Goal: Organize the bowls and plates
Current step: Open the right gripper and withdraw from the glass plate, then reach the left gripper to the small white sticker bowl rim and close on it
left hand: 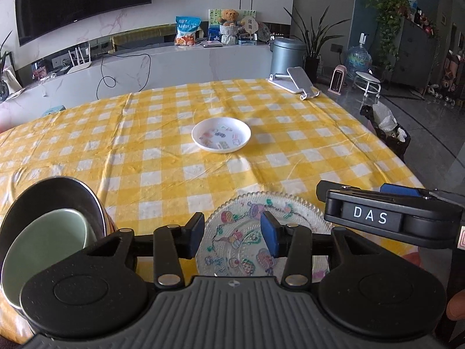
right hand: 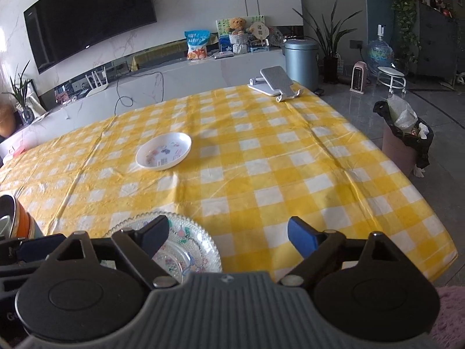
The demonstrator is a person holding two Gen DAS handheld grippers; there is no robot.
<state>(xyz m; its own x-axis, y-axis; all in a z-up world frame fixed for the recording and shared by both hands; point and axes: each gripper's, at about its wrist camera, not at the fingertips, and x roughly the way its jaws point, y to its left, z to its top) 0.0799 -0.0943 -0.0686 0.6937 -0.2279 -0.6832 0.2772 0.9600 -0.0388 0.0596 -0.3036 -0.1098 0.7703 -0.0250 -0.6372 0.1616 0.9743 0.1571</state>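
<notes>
A clear glass plate (left hand: 250,232) with cartoon prints lies at the table's near edge; it also shows in the right wrist view (right hand: 186,244). My left gripper (left hand: 232,237) hovers open just above it, empty. A pale green bowl (left hand: 43,247) sits nested in a dark metal bowl (left hand: 64,192) with an orange outside, at near left; its edge shows in the right wrist view (right hand: 20,218). A white patterned plate (left hand: 221,134) lies mid-table, also in the right wrist view (right hand: 164,150). My right gripper (right hand: 229,237) is open and empty, right of the glass plate.
A yellow checked cloth (right hand: 290,174) covers the table. A phone stand (right hand: 273,83) stands at the far right corner. A lined waste bin (right hand: 407,142) stands on the floor off the table's right edge. A low TV counter (left hand: 145,61) runs behind the table.
</notes>
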